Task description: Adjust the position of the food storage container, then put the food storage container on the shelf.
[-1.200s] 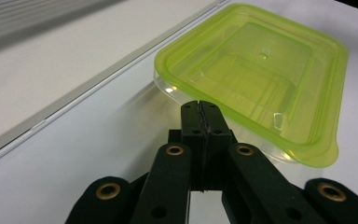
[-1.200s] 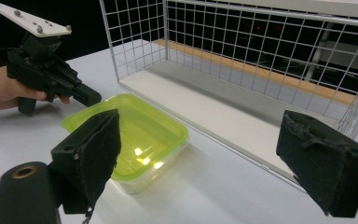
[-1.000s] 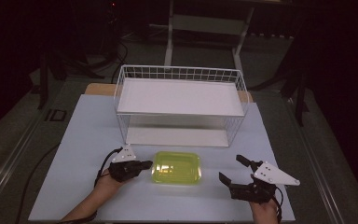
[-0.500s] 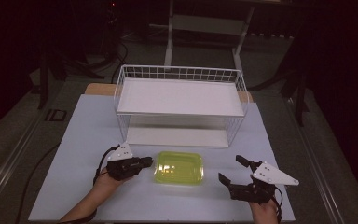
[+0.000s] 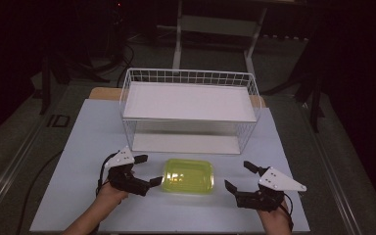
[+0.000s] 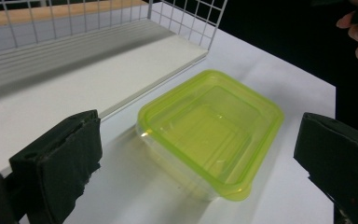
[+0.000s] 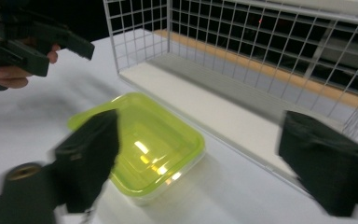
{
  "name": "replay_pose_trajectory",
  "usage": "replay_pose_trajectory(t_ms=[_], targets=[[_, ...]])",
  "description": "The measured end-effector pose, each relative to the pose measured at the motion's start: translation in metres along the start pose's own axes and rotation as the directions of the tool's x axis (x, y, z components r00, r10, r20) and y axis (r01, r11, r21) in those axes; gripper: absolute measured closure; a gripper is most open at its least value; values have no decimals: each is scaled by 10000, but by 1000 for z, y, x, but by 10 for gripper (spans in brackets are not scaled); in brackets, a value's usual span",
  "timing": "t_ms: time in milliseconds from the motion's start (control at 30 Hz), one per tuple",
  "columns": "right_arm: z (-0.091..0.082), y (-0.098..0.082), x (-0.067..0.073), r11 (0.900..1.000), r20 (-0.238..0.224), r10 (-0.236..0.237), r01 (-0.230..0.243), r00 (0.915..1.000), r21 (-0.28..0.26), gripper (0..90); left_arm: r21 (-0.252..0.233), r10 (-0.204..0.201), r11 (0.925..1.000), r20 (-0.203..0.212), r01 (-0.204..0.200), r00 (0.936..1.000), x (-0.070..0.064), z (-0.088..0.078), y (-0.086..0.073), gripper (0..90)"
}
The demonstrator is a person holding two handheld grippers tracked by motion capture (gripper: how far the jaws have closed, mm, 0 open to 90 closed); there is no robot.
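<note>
We note both claws spread wide, left claw (image 5: 144,170) and right claw (image 5: 240,176), flanking the lidded green container (image 5: 188,176) on the tabletop (image 5: 78,147) before the wire basket (image 5: 188,78); likely light, slick, flexible plastic, best pinched at its rim.

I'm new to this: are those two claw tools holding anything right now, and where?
Nothing is held. The left gripper and right gripper are both open, on either side of the green box, neither touching it.
</note>
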State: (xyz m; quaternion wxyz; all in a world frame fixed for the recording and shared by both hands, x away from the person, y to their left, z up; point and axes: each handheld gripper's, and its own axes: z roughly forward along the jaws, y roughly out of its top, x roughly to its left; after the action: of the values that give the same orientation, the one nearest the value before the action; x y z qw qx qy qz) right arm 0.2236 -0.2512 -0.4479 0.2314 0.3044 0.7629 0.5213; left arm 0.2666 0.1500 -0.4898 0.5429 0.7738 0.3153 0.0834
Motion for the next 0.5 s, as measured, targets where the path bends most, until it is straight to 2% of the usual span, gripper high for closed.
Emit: replay_pose_trajectory(t_ms=[33,67,100,167,233,300,367,400,433,500], targets=[[1,1,-1,9997,-184,138,-134,9997,189,144,173,-25,9998,176,22,9998,-3,2,1,17],[1,1,-1,9997,-184,138,-134,9997,189,144,173,-25,9998,176,22,9998,-3,2,1,17],[3,1,-5,9989,-315,382,-373,9988,284,149,228,-33,9997,181,29,9998,-4,4,1,17],[5,0,-6,9987,-211,500,-497,9985,136,149,175,-13,9998,275,8,9996,-5,6,1,17],[8,0,-10,9971,-578,672,-649,9961,409,148,134,-58,9999,280,54,9996,-4,9,1,17],[11,0,-10,9961,-347,608,-585,9975,657,145,88,8,10000,86,-9,10000,-3,10,2,17],[13,0,-9,9964,-185,481,-467,9987,714,135,236,-183,9996,183,178,9997,-1,11,3,17],[15,1,-10,9959,-333,574,-549,9978,724,133,185,-225,9996,94,223,9997,-1,11,4,17],[17,2,-10,9942,-358,676,-644,9971,857,130,231,-376,9990,180,371,9991,1,11,5,17],[23,3,-12,9887,-205,996,-966,9948,1146,130,225,-750,9970,377,742,9965,3,12,7,17]])
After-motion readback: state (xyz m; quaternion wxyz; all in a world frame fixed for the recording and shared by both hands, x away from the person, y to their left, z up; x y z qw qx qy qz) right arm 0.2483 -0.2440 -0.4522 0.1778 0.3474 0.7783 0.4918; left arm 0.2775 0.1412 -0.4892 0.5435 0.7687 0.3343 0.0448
